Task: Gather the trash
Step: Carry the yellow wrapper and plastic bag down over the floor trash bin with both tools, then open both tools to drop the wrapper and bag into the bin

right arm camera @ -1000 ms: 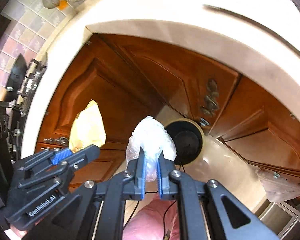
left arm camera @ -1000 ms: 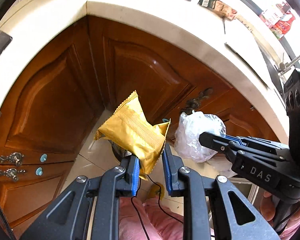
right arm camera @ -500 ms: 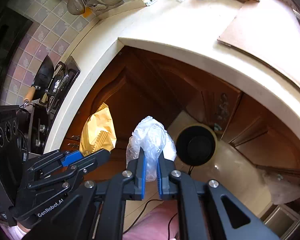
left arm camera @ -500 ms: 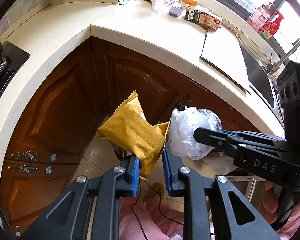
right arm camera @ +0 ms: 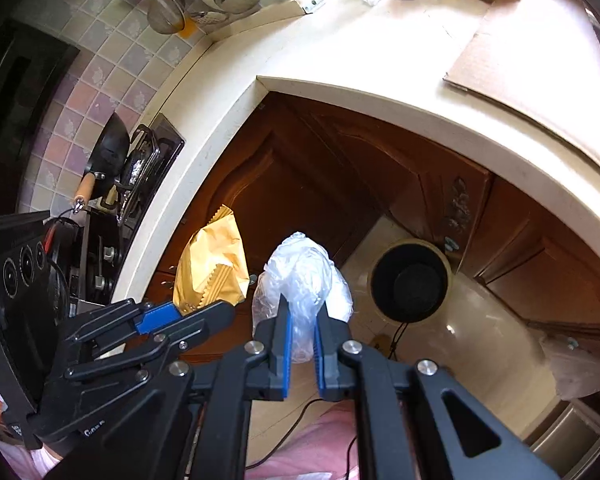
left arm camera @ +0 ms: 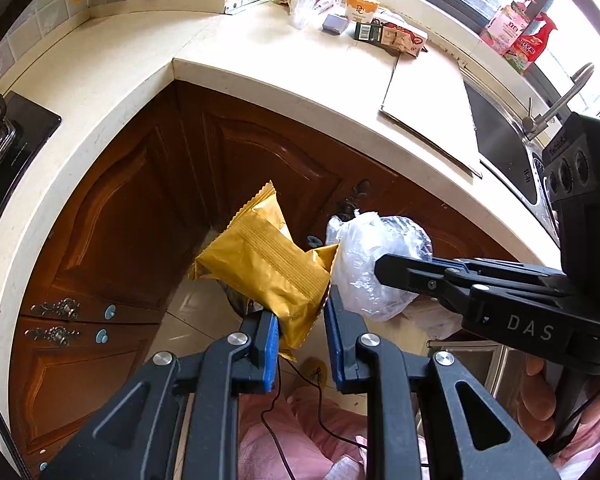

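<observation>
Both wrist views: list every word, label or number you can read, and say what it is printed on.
"DAS": white letters on the black right gripper body, left wrist view.
"DC": on the white and orange paper cup on the cream countertop.
Pink pouch and red spray bottle at the window: print too small to read.
Dark barcoded carton: unreadable.
Left gripper body label: blurred.

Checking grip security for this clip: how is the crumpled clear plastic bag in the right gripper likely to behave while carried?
The plastic bag is probably very light and floppy: it bulges loosely above the right gripper. Its glossy film may be slippery, so only the pinched part seems secured. It likely won't break if dropped.
</observation>
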`<state>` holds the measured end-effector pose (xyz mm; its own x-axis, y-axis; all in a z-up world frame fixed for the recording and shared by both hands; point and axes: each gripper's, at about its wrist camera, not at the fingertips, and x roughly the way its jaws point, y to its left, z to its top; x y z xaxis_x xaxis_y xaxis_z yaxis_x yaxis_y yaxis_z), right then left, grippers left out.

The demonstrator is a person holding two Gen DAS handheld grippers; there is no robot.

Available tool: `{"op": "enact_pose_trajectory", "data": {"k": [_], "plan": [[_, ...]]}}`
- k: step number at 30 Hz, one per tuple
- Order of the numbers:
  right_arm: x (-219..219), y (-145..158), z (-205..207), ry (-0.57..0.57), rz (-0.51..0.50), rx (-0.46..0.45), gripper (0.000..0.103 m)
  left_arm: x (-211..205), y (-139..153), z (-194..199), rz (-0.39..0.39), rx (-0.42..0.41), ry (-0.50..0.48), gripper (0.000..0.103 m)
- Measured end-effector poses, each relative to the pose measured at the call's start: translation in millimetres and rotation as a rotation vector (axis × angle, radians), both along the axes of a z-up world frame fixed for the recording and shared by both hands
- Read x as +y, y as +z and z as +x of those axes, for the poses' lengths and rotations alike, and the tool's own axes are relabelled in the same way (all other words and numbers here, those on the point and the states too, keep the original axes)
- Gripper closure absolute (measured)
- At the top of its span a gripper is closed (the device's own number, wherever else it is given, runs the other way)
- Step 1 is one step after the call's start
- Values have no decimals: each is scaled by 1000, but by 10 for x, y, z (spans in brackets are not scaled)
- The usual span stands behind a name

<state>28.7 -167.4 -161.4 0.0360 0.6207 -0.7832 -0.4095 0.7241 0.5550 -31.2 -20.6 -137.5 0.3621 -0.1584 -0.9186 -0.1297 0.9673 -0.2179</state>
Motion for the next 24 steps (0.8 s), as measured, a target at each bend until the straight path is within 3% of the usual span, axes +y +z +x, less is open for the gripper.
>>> {"op": "enact_pose_trajectory", "data": {"k": [5, 11, 18, 24], "plan": [[-34, 69, -58, 5, 22, 5, 94, -20, 96, -33, 9, -5, -23, 84], [-32, 23, -41, -4, 30, 28, 94, -24, 13, -27, 13, 18, -34, 84], [10, -413, 25, -29, -34, 62, 94, -20, -474, 20, 12, 91, -46, 84], [85, -1068, 157, -70, -111, 82, 94, -4, -1166, 157, -22, 115, -76, 84]]}}
